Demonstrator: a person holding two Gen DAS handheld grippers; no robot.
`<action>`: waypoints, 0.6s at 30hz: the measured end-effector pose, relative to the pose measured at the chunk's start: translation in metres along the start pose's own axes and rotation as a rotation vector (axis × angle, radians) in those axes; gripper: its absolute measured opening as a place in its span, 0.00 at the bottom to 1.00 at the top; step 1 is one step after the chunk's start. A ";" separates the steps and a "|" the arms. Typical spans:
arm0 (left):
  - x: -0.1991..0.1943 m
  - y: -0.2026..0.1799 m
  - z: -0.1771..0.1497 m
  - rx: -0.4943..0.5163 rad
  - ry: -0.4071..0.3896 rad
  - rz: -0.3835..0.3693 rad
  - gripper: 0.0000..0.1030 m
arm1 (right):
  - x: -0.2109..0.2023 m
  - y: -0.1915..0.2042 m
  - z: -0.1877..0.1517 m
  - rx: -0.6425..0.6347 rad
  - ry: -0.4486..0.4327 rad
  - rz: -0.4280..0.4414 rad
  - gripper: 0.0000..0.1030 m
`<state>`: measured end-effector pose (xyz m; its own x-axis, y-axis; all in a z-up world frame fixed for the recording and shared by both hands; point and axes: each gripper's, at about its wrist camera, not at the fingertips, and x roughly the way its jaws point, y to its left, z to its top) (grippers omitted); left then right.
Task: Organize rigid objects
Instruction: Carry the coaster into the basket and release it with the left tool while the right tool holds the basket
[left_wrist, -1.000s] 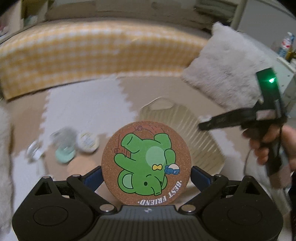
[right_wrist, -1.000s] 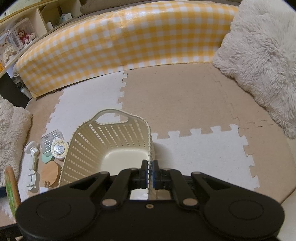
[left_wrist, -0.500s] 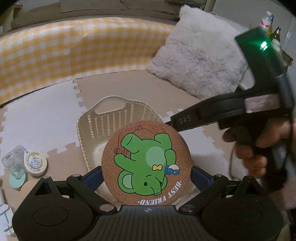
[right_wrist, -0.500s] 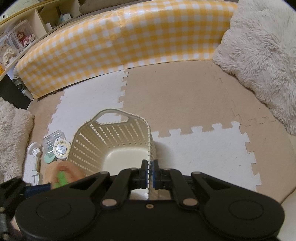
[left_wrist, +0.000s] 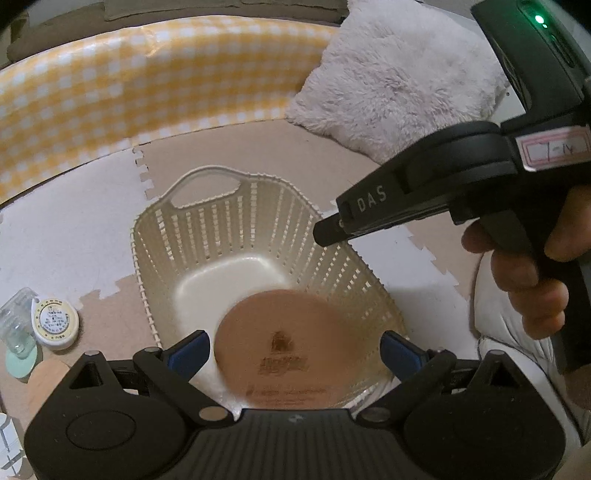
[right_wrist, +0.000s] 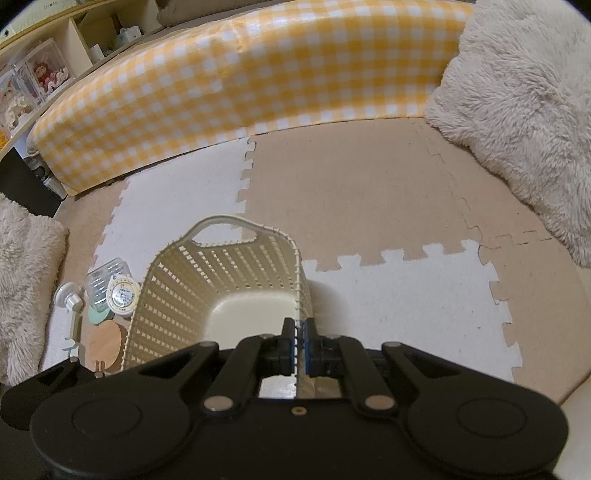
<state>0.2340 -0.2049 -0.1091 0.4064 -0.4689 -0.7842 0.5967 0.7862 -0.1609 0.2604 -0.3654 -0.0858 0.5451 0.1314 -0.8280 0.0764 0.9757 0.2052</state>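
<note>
Two grippers share the work: right gripper (right_wrist: 299, 345) pinches the basket (right_wrist: 221, 280) wall steady at lower centre, while left gripper (left_wrist: 295, 347) stands open, its coaster (left_wrist: 291, 343) dropping in

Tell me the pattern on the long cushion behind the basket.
Yellow-and-white gingham check on the long cushion; clearest in the right wrist view.

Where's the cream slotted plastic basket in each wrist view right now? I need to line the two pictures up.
Left wrist: the cream slotted plastic basket fills the centre, handle at the far end, right gripper over its right rim.
Right wrist: lower centre-left, its right wall pinched in the right gripper.
Shared landmark: the round white tape measure on the floor left of the basket.
</note>
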 end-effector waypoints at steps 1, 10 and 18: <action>0.000 0.001 0.000 -0.006 -0.001 -0.004 0.95 | 0.000 0.000 0.000 -0.001 0.001 -0.001 0.05; 0.000 0.001 0.001 -0.016 0.005 -0.018 0.95 | 0.000 0.000 0.000 0.002 0.001 0.001 0.05; -0.006 0.001 0.001 -0.029 0.012 -0.022 0.95 | 0.000 -0.001 0.000 0.004 0.002 0.002 0.05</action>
<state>0.2334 -0.2016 -0.1039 0.3853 -0.4816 -0.7871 0.5849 0.7872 -0.1953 0.2598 -0.3659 -0.0860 0.5437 0.1333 -0.8286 0.0787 0.9749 0.2085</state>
